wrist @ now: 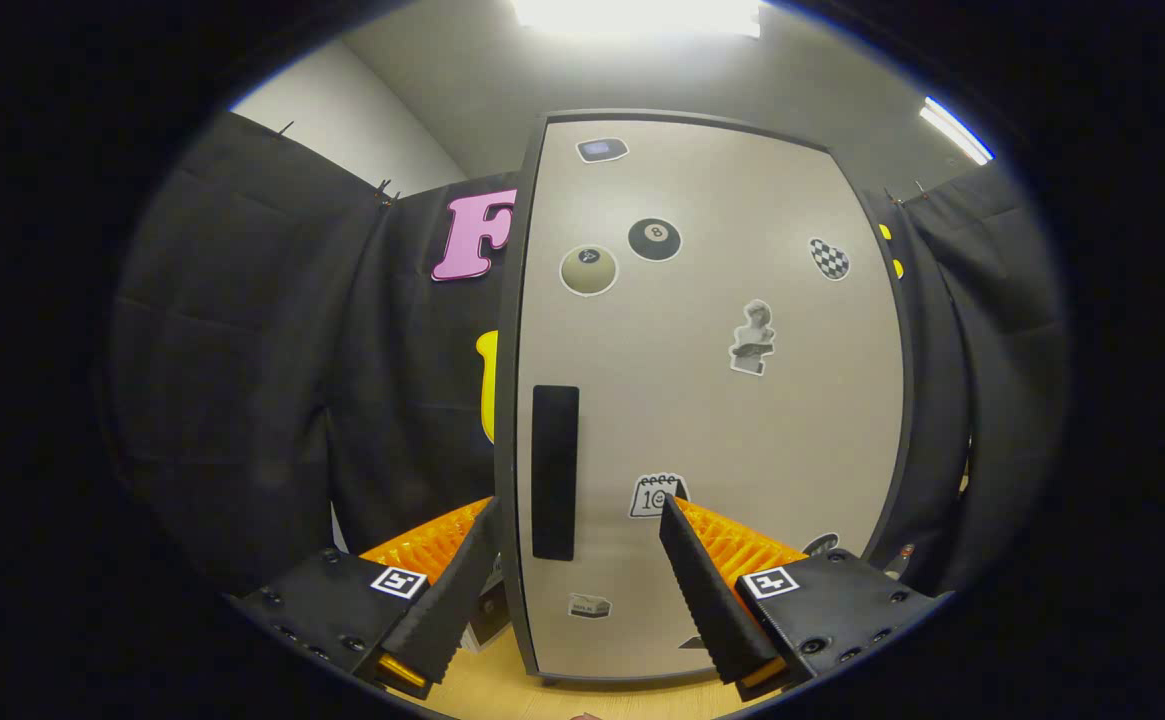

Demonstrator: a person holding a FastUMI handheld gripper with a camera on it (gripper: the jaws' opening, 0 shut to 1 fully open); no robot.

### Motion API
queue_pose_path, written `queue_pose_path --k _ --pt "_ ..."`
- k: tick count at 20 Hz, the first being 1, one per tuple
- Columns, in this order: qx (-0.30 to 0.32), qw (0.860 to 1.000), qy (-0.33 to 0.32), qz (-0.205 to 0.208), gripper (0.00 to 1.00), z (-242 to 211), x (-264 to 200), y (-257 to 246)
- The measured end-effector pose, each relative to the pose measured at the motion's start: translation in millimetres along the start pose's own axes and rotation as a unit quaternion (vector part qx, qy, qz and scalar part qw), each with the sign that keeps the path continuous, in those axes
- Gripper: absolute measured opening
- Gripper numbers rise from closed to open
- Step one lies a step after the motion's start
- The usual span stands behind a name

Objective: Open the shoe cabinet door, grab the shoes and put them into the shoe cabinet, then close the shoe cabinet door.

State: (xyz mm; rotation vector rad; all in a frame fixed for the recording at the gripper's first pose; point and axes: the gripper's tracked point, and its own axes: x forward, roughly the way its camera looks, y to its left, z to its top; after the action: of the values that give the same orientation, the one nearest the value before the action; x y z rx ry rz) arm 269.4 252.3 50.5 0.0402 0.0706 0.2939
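The shoe cabinet door [742, 420] stands upright right in front of me, a beige panel with a dark frame and several stickers. A black vertical handle strip [554, 470] runs near its left edge. My gripper [578, 503] is open, and its fingers straddle that left edge with the handle between them. The left finger [457, 590] lies just outside the door's edge, and the right finger [707, 590] lies in front of the panel. Neither finger visibly presses on the door. I cannot tell whether the door is fully shut or slightly ajar.
The black booth cloth [272, 380] hangs to the left and right of the cabinet. A light wooden surface [502, 685] lies under the door's lower edge. Something small and white [490, 612] shows low down between the left finger and the door edge.
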Motion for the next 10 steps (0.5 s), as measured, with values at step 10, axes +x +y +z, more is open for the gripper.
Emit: queue_pose_path --k 10 --pt "-0.002 0.998 0.055 -0.009 0.71 -23.2 60.4 10.3"
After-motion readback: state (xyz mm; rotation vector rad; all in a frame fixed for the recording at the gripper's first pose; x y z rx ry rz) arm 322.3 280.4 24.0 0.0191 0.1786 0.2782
